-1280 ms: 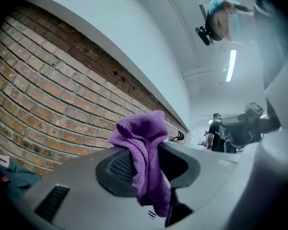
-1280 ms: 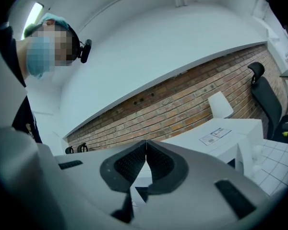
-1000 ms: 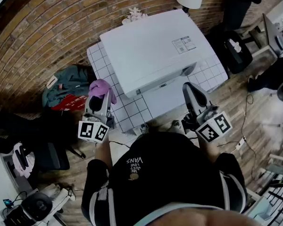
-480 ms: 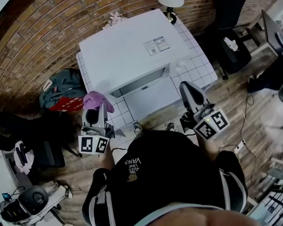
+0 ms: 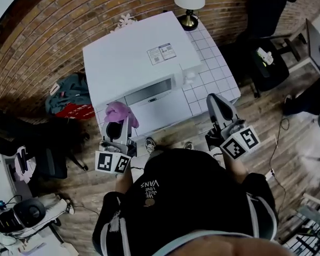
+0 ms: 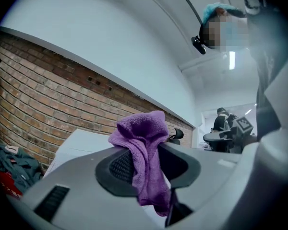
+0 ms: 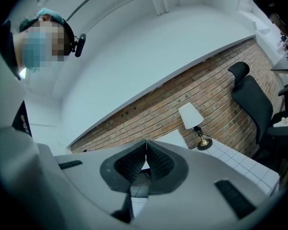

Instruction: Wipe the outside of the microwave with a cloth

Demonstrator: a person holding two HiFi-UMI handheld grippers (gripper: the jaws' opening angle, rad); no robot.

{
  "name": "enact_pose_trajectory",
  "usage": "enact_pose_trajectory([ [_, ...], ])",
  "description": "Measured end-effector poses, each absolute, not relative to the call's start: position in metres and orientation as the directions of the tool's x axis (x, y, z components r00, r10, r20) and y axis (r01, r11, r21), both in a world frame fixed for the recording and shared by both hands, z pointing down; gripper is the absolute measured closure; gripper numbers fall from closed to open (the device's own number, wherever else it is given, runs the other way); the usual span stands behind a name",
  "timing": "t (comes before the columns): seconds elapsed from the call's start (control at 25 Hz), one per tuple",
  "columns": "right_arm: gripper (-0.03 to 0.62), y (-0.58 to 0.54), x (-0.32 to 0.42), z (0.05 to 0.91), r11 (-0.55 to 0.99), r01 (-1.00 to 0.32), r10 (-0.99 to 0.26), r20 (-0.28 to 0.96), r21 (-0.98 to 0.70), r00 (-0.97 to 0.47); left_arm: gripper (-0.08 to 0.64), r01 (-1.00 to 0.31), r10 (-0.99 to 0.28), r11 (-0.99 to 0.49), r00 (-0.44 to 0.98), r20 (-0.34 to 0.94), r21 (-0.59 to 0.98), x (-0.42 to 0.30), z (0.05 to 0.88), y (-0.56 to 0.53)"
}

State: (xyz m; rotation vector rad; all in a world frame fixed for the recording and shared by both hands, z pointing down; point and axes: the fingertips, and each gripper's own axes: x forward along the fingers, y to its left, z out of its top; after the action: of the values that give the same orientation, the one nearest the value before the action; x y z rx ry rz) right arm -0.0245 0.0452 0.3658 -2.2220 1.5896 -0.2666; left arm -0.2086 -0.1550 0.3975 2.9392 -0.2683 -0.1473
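With the purple cloth (image 5: 119,112) pinched in the left gripper (image 5: 116,128) just at the near left corner of the white microwave (image 5: 133,63), and the right gripper (image 5: 215,104) closed on nothing, wiping looks not yet begun, so the next move calls for pressing the cloth onto the casing.

A black top (image 5: 189,196) with white lettering (image 5: 149,186) and white sleeve stripes (image 5: 254,217) is worn. The grey left gripper (image 5: 117,128) and right gripper (image 5: 214,98) are fitted with dark ribbed pads (image 7: 127,166) and cubes (image 5: 241,142) of black-and-white square markers.
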Motion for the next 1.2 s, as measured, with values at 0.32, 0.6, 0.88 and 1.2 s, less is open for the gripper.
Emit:
enact_pose_trajectory([
  [0.32, 0.592, 0.111, 0.004, 0.377, -0.296, -0.858, -0.935, -0.059, -0.42, 0.351, 0.428, -0.102, -0.119, -0.975, 0.99, -0.078, 0.199, -0.152, 0.404, -0.084],
  [0.6, 0.592, 0.177, 0.039, 0.385, -0.397, -0.816, -0.887, -0.051, -0.42, 0.458, 0.428, 0.085, 0.07, -0.971, 0.995, -0.074, 0.225, -0.074, 0.413, -0.017],
  [0.88, 0.592, 0.213, 0.091, 0.396, -0.471, -0.777, -0.849, -0.023, -0.416, 0.527, 0.428, 0.232, 0.218, -0.944, 0.972, -0.083, 0.235, 0.018, 0.422, 0.029],
  [1.2, 0.592, 0.227, 0.178, 0.382, -0.473, -0.787, -0.859, 0.006, -0.395, 0.513, 0.428, 0.309, 0.283, -0.914, 0.95, -0.132, 0.264, 0.133, 0.411, 0.066],
])
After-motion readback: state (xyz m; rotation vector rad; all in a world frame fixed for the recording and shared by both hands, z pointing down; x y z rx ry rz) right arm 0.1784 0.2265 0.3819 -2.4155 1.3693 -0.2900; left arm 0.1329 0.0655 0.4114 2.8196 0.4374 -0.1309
